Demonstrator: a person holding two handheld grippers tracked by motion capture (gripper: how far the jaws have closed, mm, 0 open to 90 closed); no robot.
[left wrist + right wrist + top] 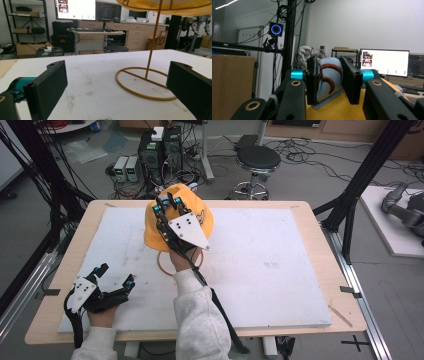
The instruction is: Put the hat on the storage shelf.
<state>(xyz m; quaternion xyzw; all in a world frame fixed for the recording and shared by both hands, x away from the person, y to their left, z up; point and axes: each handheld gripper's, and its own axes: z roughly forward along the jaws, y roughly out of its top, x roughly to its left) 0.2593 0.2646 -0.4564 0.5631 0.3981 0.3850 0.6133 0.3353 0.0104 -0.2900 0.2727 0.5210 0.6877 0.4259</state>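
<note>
1. So in the high view there's a white foam-like mat (260,270) covering most of a pale wooden table (320,250), with a strip of bare wood left all round the edge. The right half of the mat is wide open, and so is the stretch along the bottom edge between the two forearms.
2. The yellow fabric hat (200,217) sits in the upper middle of the frame, up on a thin yellow wire stand (146,80). In the left gripper view the stand is a round ring base flat on the mat with a straight rod going up to the hat's brim at the top right of the frame.
3. Right gripper (167,205) is up on top of the hat. In the right gripper view its jaws are nearly closed and pinching a small pale blue knitted patch with brown-red curved stitching (328,80), which sits on the yellow fabric.
4. Left gripper (117,277) rests at the lower left of the high view, on the mat near its bottom-left corner, well apart from the hat. Its jaws are spread wide with nothing between them, and the stand's ring sits beyond them, toward the right jaw.
5. Containers: an open brown cardboard box (30,47) at the middle left of the left gripper view; can't tell what's in it.
6. Writing: another brown cardboard box (161,40) behind the stand rod reads "SF". The lit white monitor (75,9) at the top is too small to read.
</note>
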